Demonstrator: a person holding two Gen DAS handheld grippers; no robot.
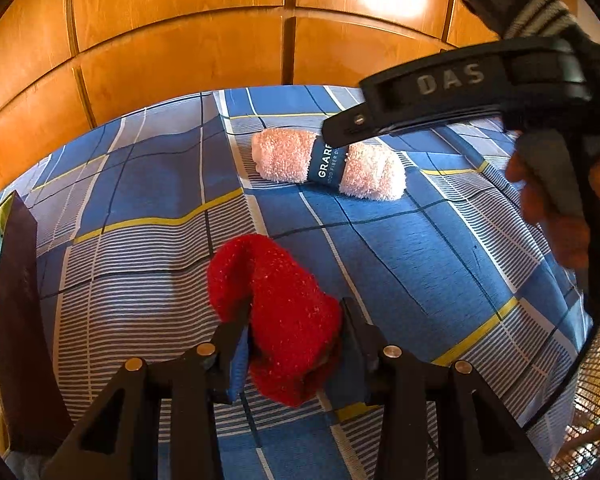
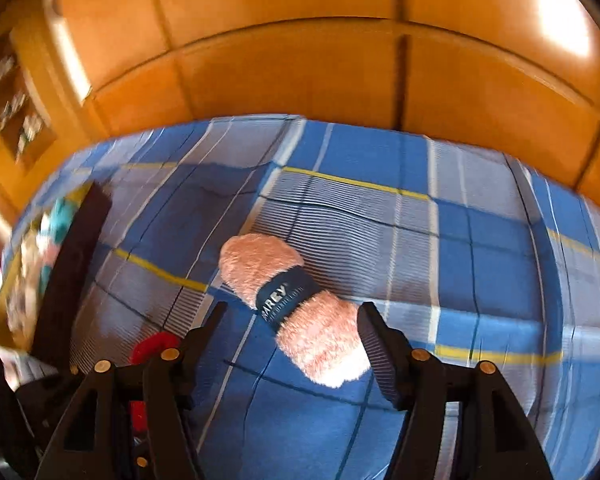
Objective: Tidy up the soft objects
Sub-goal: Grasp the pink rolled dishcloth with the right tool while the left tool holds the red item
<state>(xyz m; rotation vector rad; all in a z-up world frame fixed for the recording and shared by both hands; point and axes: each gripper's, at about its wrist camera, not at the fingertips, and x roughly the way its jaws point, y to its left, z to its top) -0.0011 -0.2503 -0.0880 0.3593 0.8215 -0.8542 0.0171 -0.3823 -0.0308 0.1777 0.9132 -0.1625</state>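
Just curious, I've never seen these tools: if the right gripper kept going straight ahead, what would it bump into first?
Probably the pink towel roll: it lies on the bedsheet between the open right gripper fingers, though depth is unclear.

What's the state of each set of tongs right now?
Left tongs: shut on the red sock.
Right tongs: open, around the pink rolled towel, not gripping it yet.

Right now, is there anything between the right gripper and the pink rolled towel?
Nothing visible. The right gripper is open, and the pink rolled towel lies on the checked bedsheet with its near end already between the fingers. The red sock is apart, clamped in the left gripper.
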